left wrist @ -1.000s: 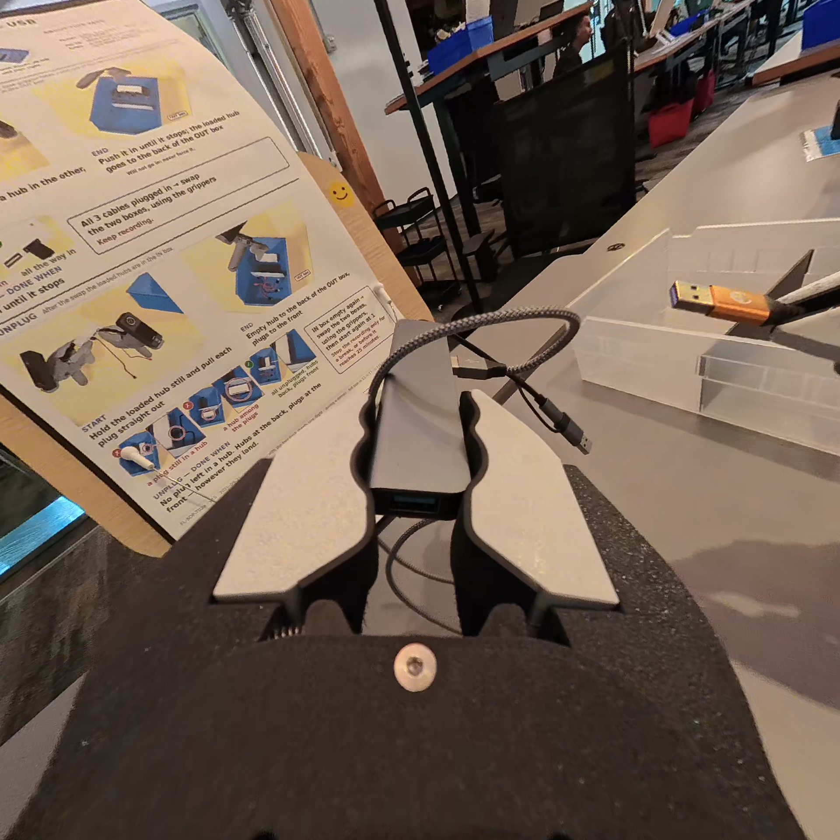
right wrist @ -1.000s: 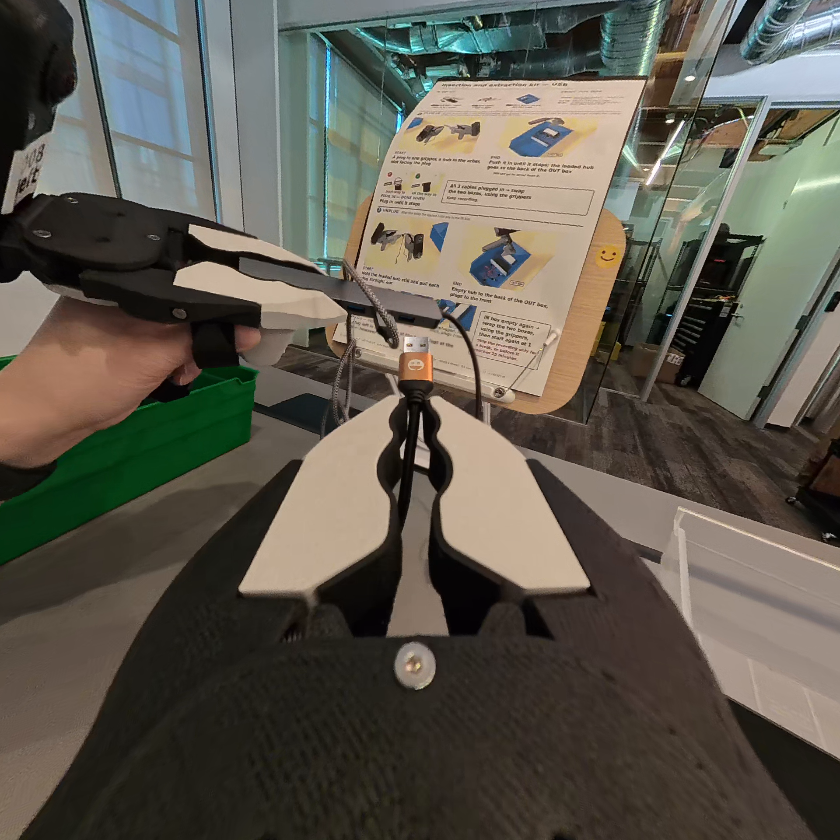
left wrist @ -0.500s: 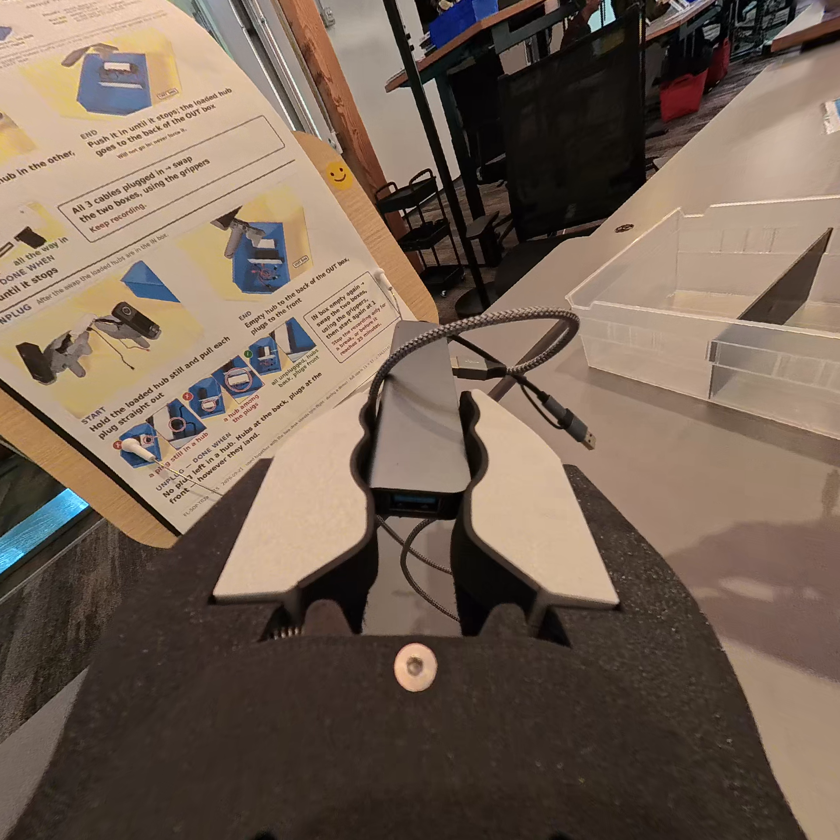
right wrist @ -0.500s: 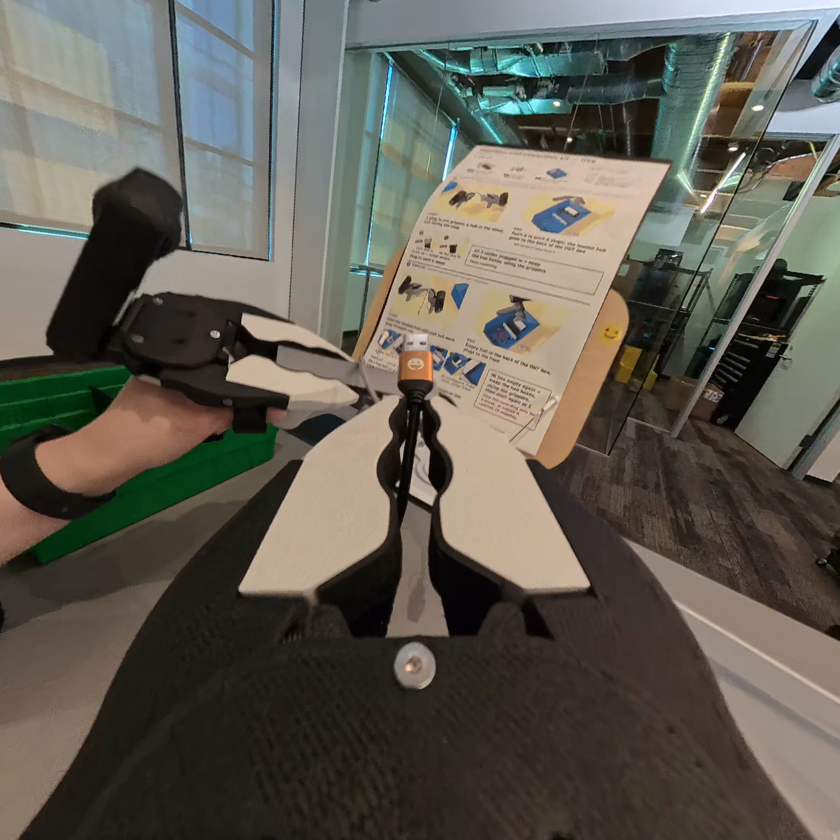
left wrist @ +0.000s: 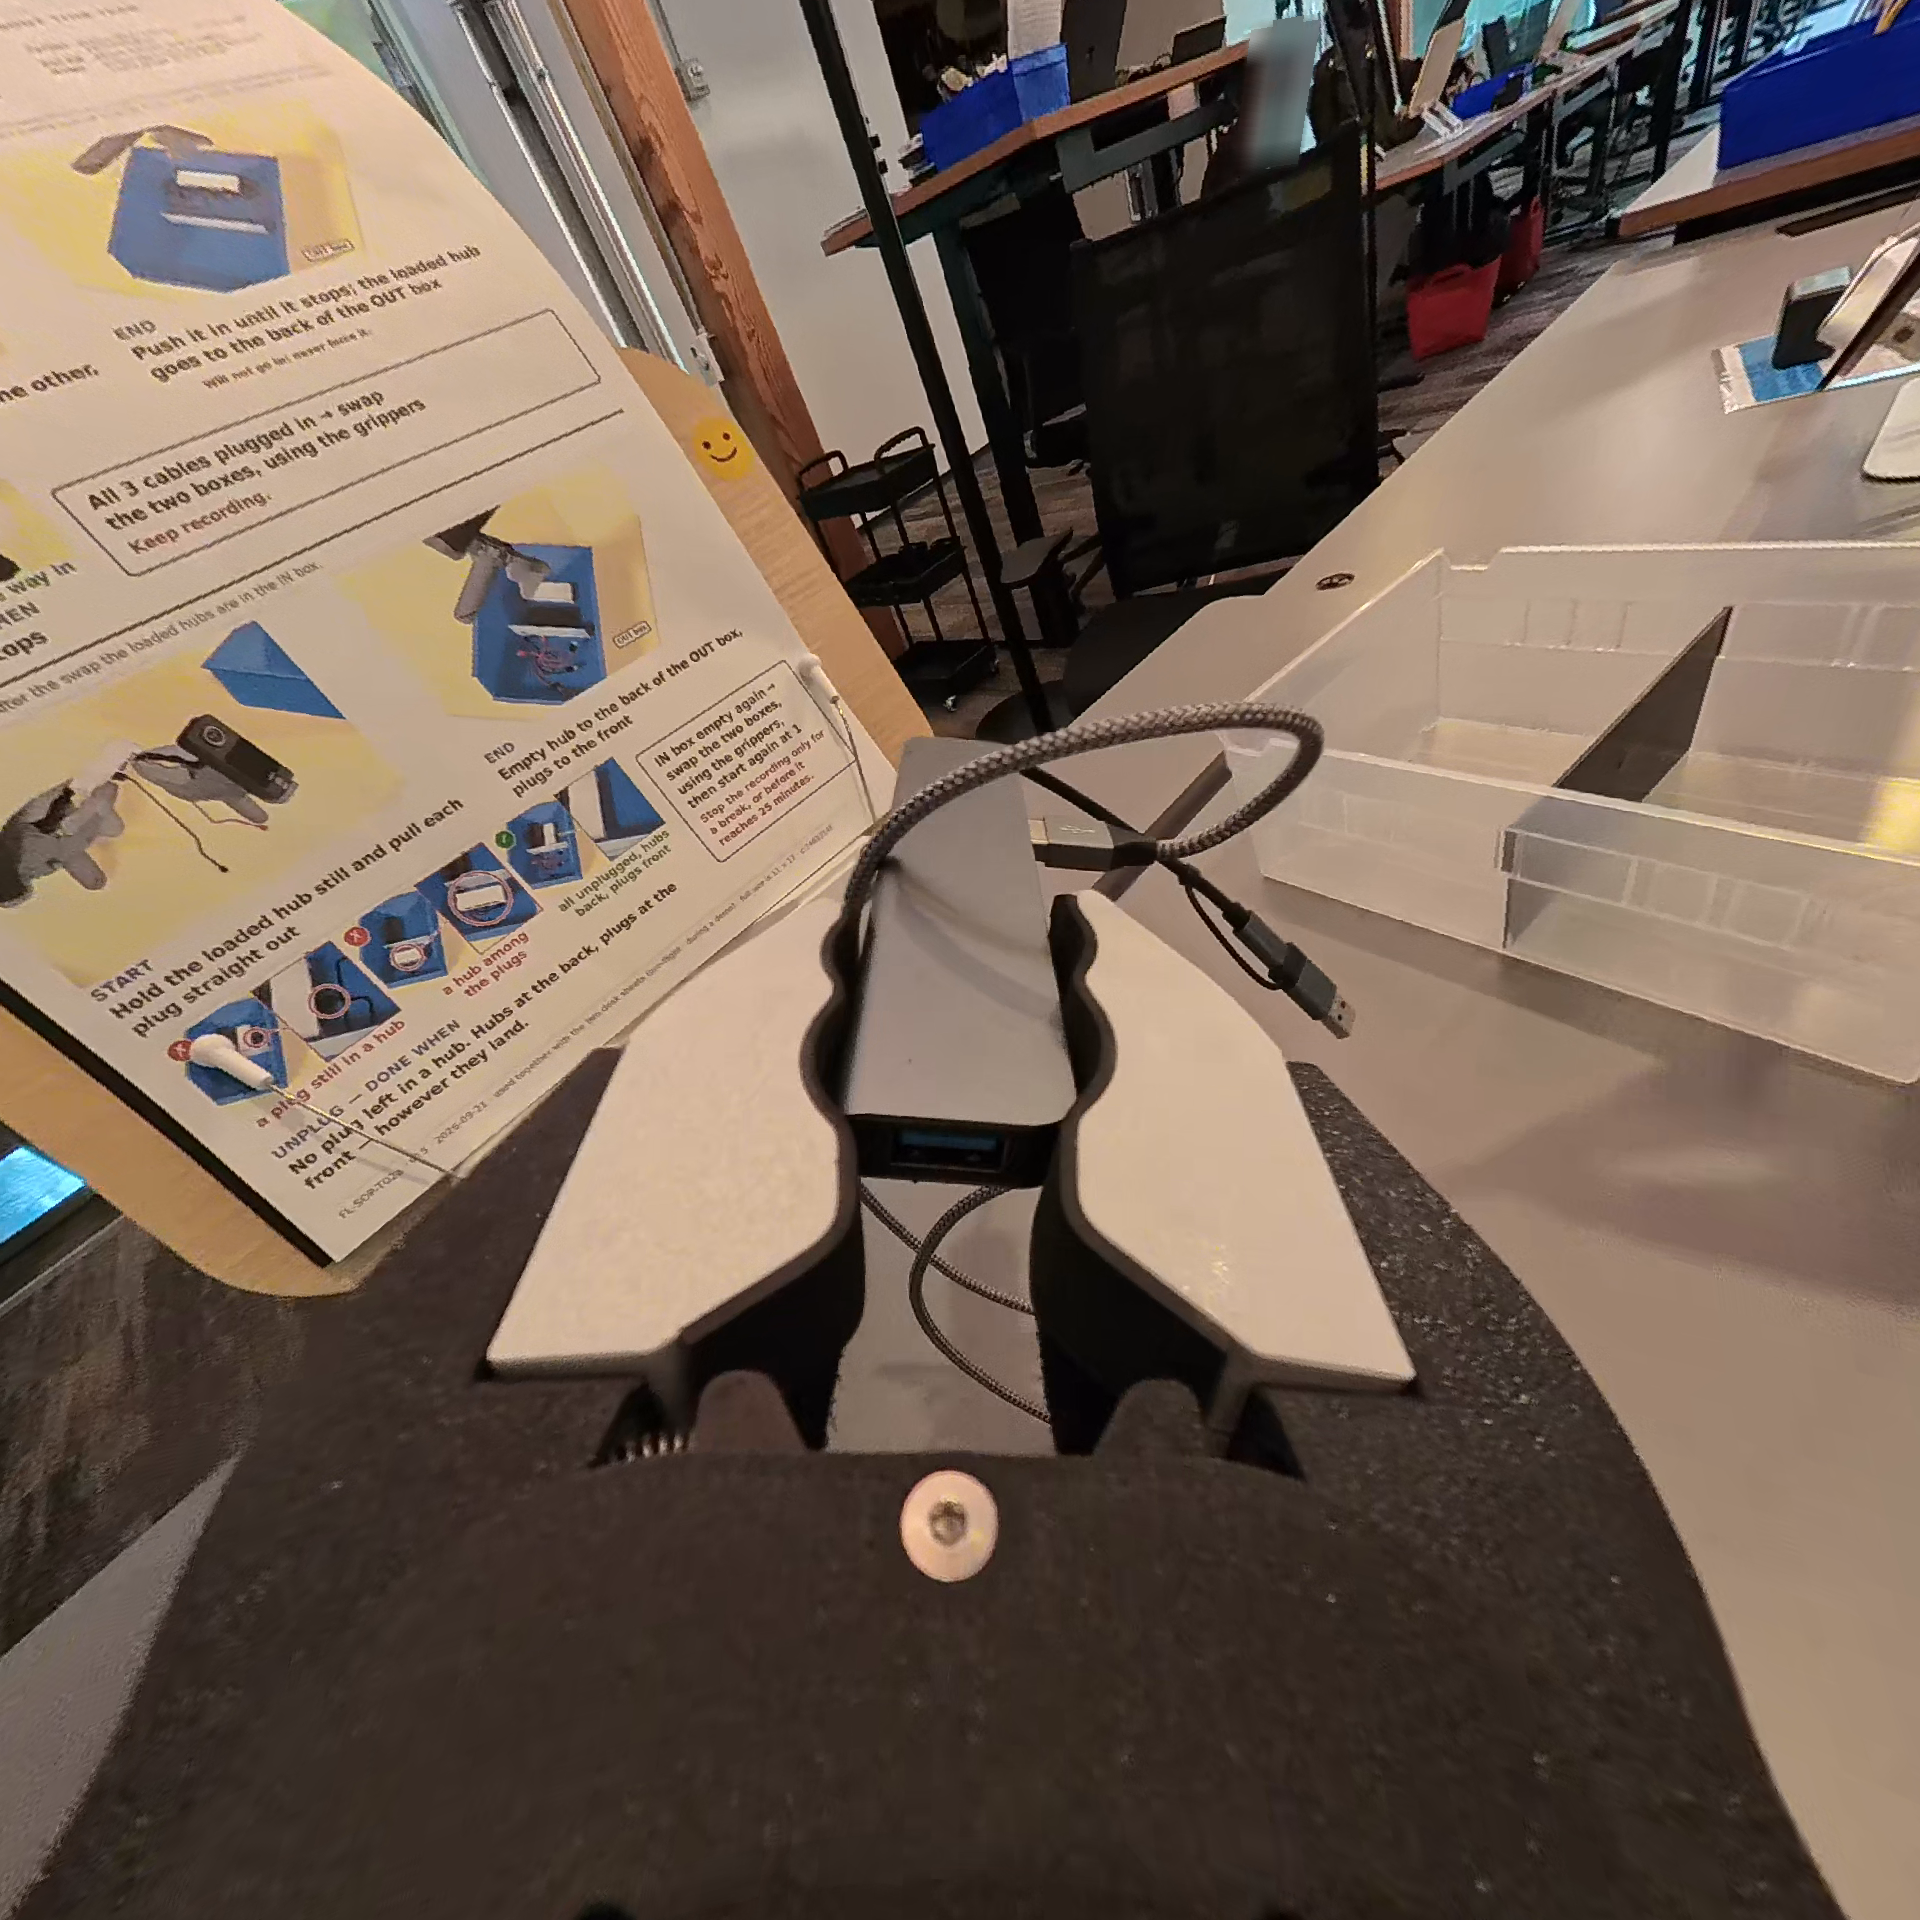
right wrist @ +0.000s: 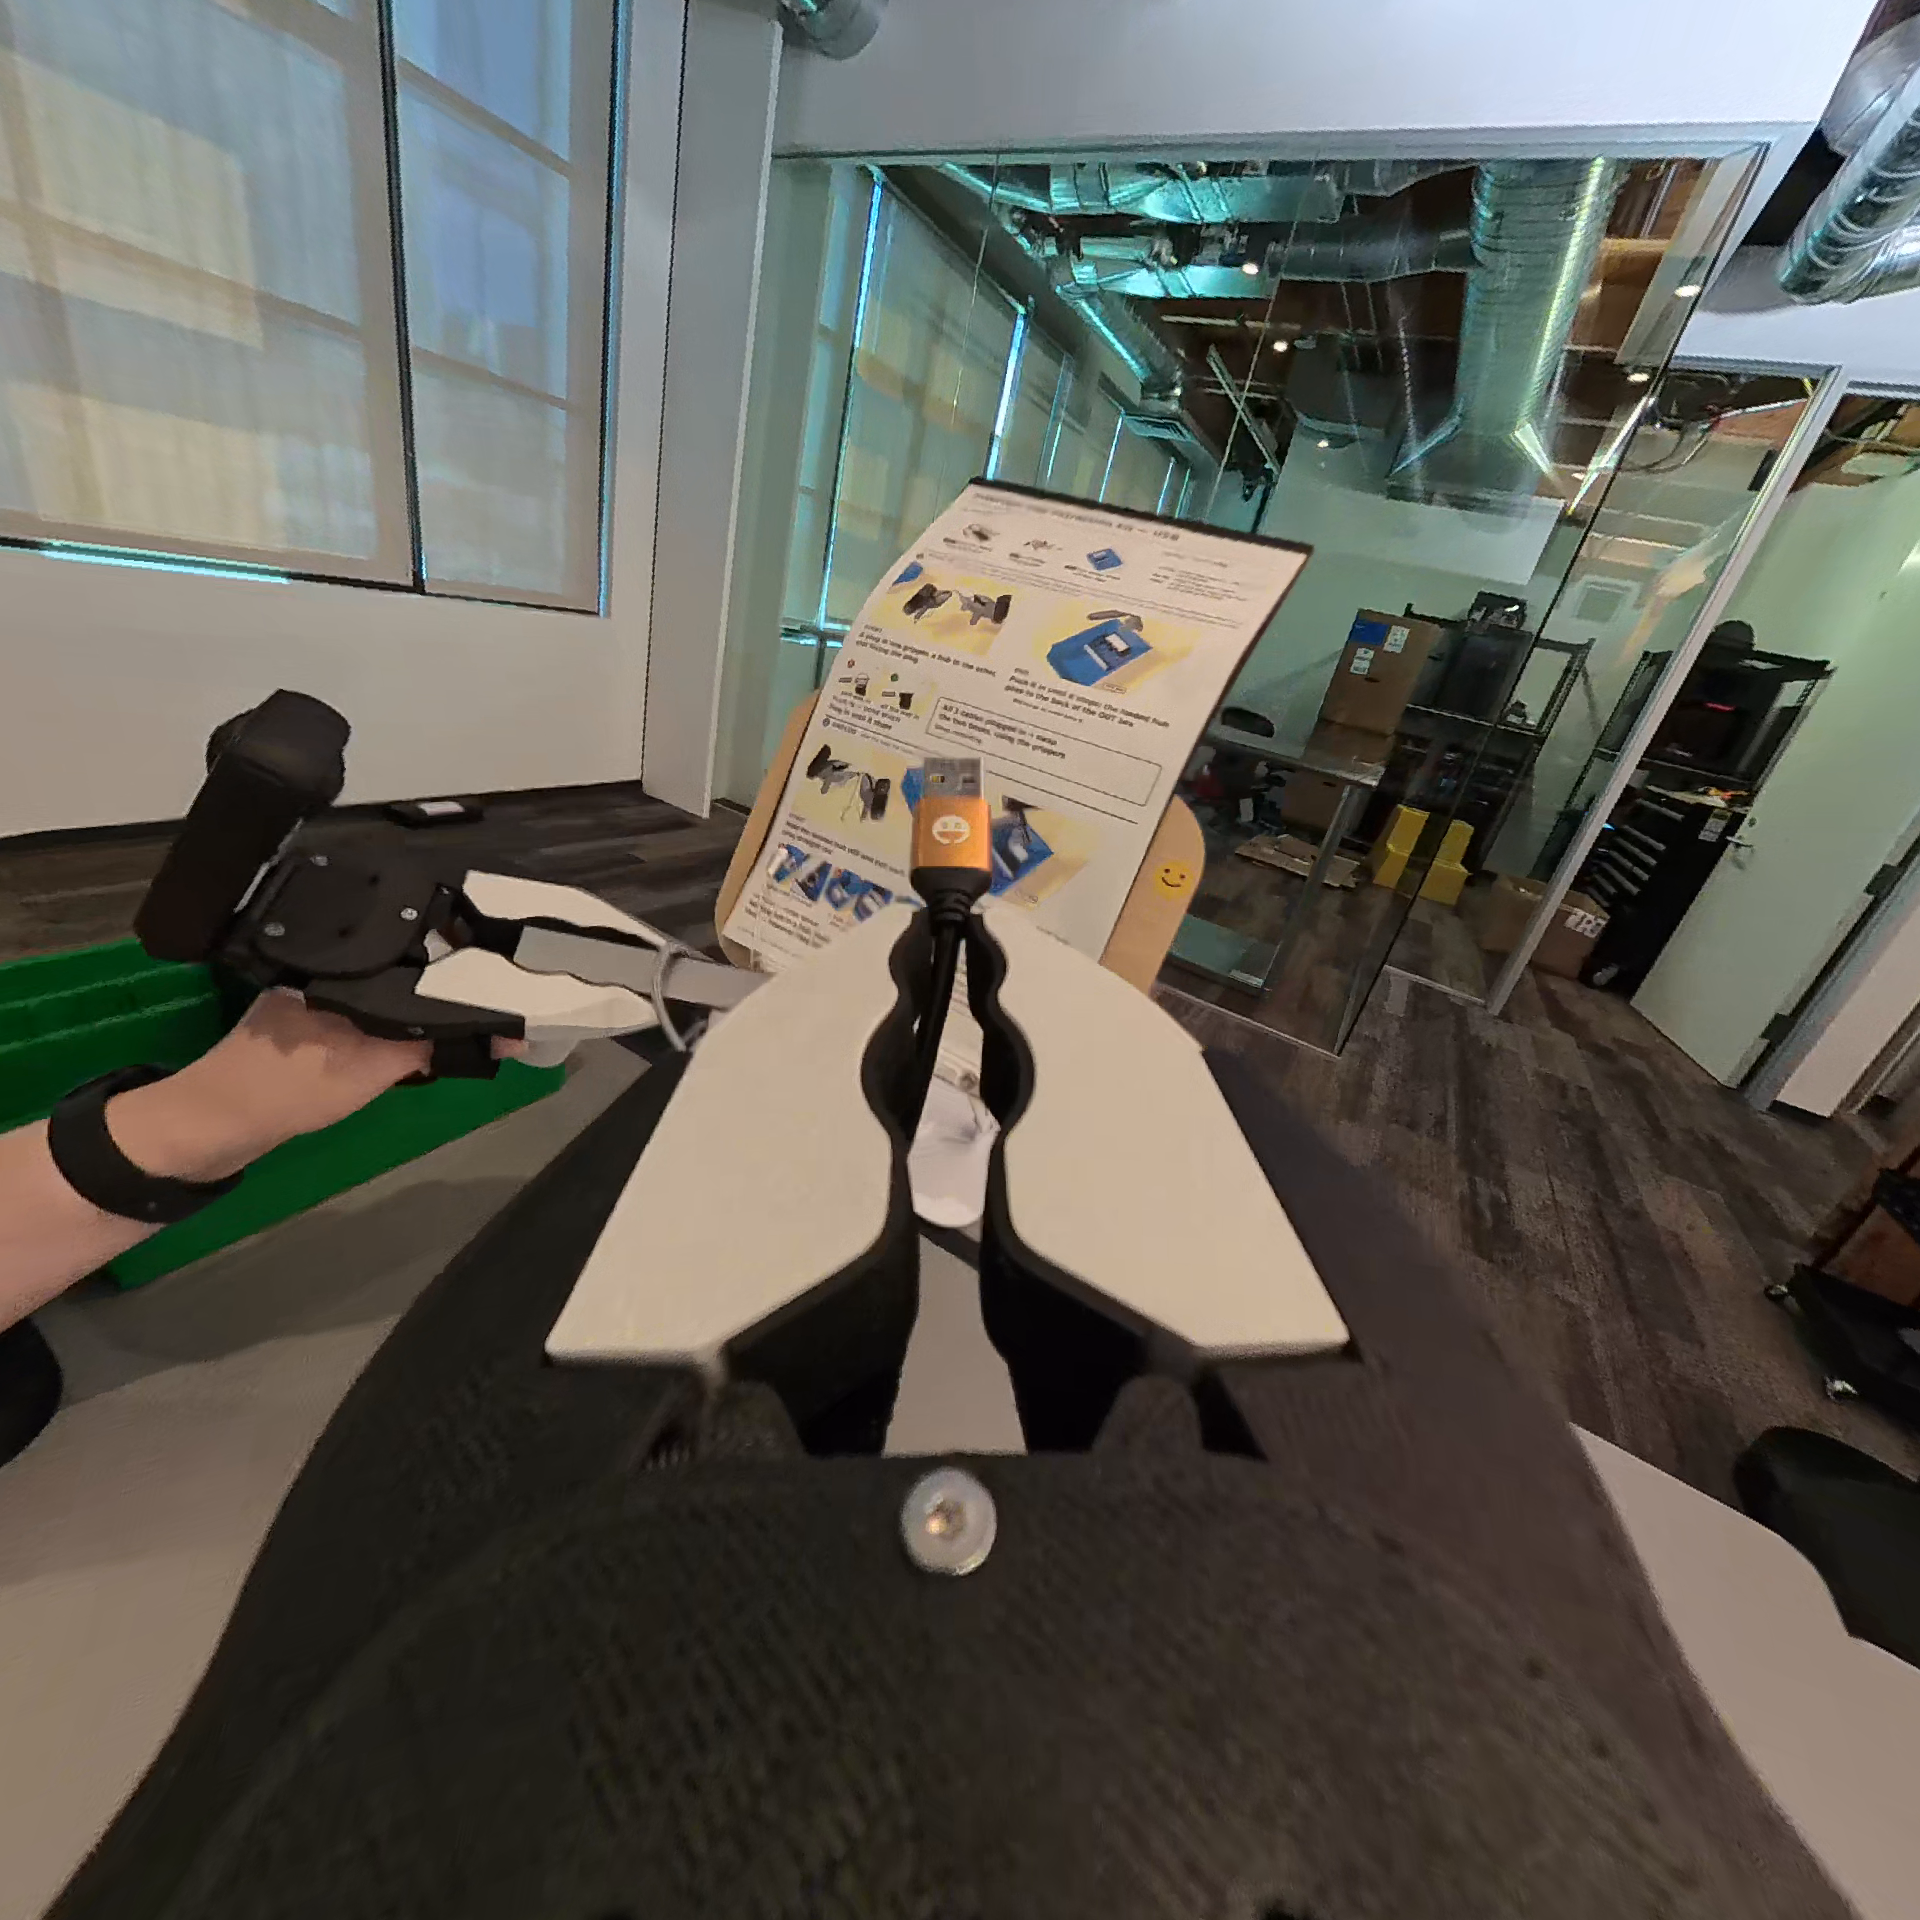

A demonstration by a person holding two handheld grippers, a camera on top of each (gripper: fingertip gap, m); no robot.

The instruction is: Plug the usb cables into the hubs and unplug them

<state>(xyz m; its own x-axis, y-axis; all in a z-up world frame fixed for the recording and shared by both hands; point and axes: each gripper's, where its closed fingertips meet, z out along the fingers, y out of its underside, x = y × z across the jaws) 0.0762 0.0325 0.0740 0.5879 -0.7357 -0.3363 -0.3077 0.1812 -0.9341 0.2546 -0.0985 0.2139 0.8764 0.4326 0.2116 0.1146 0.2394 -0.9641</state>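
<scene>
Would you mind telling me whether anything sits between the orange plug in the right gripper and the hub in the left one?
Nothing visible does. The orange USB plug sticks up from the right gripper, with open air toward the grey hub clamped in the left gripper. The hub's own braided cable loops over its far end, and one plug already occupies a side port.

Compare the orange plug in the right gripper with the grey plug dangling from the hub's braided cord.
The orange plug has a bright orange shell on a smooth black cord; the grey plug is dull grey on a braided cord.
The orange plug is clamped in the right gripper and points straight ahead; the grey plug hangs free beside the hub, touching nothing.
Both have bare metal tips and neither is plugged in.
</scene>
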